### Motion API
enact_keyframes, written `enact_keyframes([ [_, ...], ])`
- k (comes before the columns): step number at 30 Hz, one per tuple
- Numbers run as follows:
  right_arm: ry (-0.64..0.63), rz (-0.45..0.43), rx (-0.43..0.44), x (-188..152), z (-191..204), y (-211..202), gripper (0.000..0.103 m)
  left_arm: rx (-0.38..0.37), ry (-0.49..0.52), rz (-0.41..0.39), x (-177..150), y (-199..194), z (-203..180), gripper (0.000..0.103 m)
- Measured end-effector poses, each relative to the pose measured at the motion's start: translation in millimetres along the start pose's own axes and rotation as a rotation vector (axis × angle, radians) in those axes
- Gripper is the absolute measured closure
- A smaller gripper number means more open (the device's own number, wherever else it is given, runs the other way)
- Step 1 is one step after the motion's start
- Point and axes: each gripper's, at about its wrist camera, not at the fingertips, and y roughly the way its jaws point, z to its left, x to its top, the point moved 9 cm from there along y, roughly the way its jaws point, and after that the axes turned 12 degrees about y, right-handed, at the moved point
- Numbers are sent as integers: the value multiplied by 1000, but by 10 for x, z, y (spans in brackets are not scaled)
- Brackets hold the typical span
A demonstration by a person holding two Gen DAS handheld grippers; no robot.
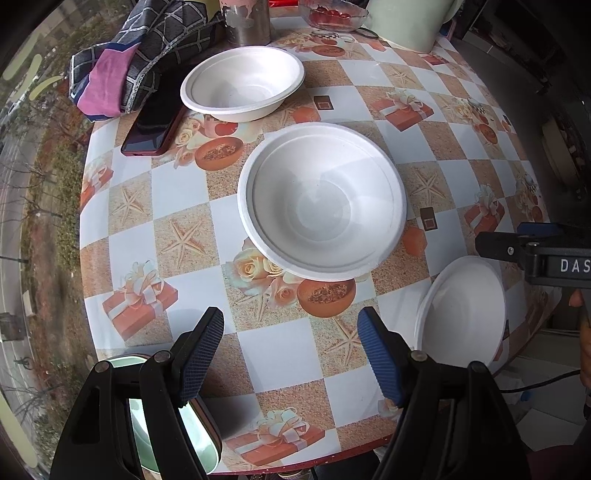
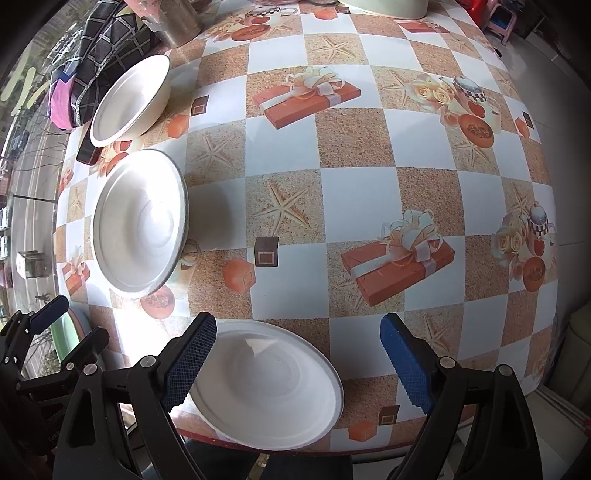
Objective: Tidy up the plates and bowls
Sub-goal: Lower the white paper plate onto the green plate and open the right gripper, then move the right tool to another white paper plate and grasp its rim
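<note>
Three white foam bowls stand on the checkered tablecloth (image 1: pixel 184 184). In the left wrist view the far bowl (image 1: pixel 243 83) is at the back, the middle bowl (image 1: pixel 321 201) in the centre, and the near bowl (image 1: pixel 461 310) by the right edge. My left gripper (image 1: pixel 291 354) hangs open over bare cloth, short of the middle bowl, with nothing between its fingers. My right gripper (image 2: pixel 297 365) is open above the near bowl (image 2: pixel 266 384), and its left finger (image 2: pixel 188 362) overlaps the bowl's left rim. The other two bowls (image 2: pixel 138 221) (image 2: pixel 129 99) lie to its left.
A dark phone (image 1: pixel 155 122) and a checked cloth (image 1: pixel 140 48) lie beside the far bowl. A steel cup (image 1: pixel 247 22), a glass dish of red fruit (image 1: pixel 332 14) and a pale tub (image 1: pixel 402 22) line the back. A mint-green dish (image 1: pixel 140 406) sits under my left finger at the table's near edge.
</note>
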Motion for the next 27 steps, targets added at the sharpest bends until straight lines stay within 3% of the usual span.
enact_keyframes([
  [27,-26,2,-2,94,72,78,12,39,-29,-9,183,47,214,25],
])
